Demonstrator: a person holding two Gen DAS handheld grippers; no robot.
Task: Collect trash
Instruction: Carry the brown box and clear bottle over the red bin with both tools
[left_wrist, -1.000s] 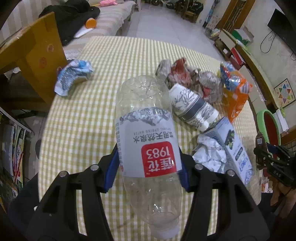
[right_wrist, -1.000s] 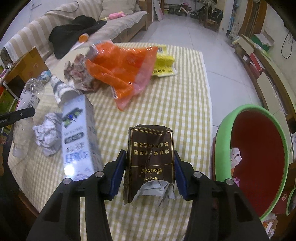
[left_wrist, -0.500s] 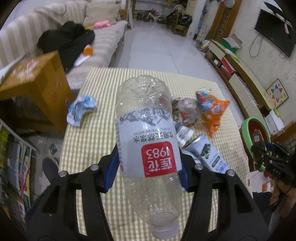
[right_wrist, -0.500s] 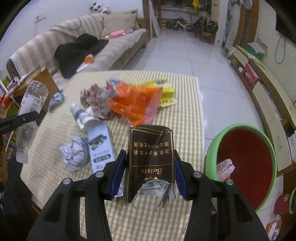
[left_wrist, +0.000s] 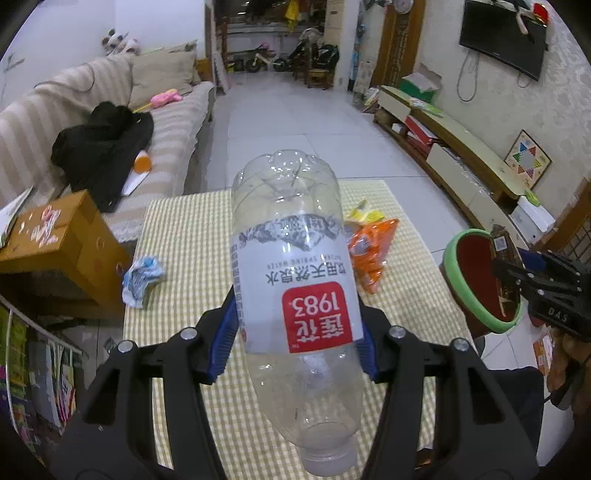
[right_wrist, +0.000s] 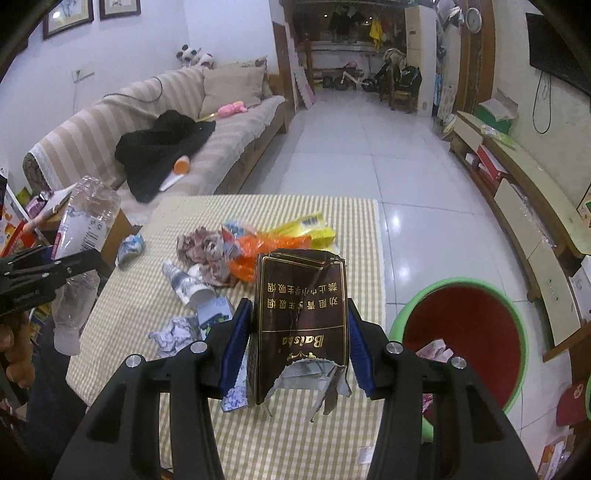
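Note:
My left gripper (left_wrist: 295, 332) is shut on a clear plastic water bottle (left_wrist: 291, 280) with a white and red label, held high above the checked table (left_wrist: 184, 236), cap end toward the camera. The bottle also shows in the right wrist view (right_wrist: 83, 229). My right gripper (right_wrist: 295, 343) is shut on a torn dark brown cigarette carton (right_wrist: 301, 317), held above the table's right side, left of the green bin (right_wrist: 513, 306) with a red inside. The bin also shows in the left wrist view (left_wrist: 452, 254).
On the table lie an orange bag (right_wrist: 266, 251), a yellow wrapper (right_wrist: 314, 229), crumpled reddish paper (right_wrist: 203, 251), a paper cup (right_wrist: 188, 284), a white crumpled ball (right_wrist: 171, 332) and a blue-white wrapper (left_wrist: 142, 278). A cardboard box (left_wrist: 62, 240) and striped sofa (right_wrist: 110, 129) stand left.
Both grippers have risen well above the table with their loads still held. The trash on the table looks smaller and farther, and more of the room shows.

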